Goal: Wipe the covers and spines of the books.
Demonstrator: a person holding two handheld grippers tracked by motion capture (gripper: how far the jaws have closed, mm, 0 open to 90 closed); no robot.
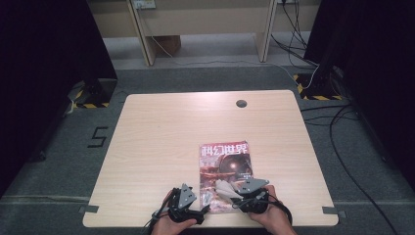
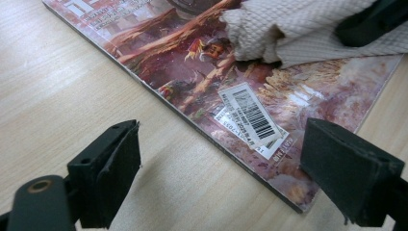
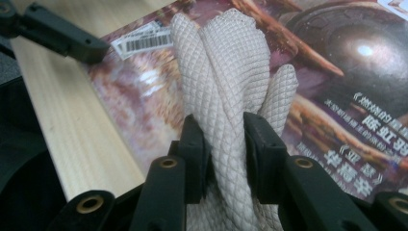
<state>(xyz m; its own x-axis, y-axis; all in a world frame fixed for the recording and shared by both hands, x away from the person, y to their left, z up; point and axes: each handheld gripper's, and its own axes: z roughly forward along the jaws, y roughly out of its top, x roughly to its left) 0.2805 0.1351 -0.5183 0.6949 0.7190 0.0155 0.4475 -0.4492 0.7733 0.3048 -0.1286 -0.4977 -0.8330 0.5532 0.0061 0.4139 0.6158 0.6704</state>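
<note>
A magazine (image 1: 225, 169) with a red-brown cover lies on the wooden table (image 1: 161, 142), its near end at the front edge. My right gripper (image 3: 226, 144) is shut on a bunched beige waffle-weave cloth (image 3: 226, 62), which rests on the lower part of the magazine cover (image 3: 337, 72). In the high view the cloth (image 1: 226, 188) lies ahead of the right gripper (image 1: 240, 192). My left gripper (image 2: 221, 168) stands open just off the magazine's near left corner (image 2: 269, 168), by the barcode label (image 2: 250, 115), with nothing between its jaws. In the high view the left gripper (image 1: 195, 205) sits at the magazine's left.
A round cable hole (image 1: 241, 103) sits near the table's far edge. Dark partitions stand at both sides, and cables (image 1: 342, 117) run over the grey floor at the right. A wooden desk frame (image 1: 147, 34) stands beyond the table.
</note>
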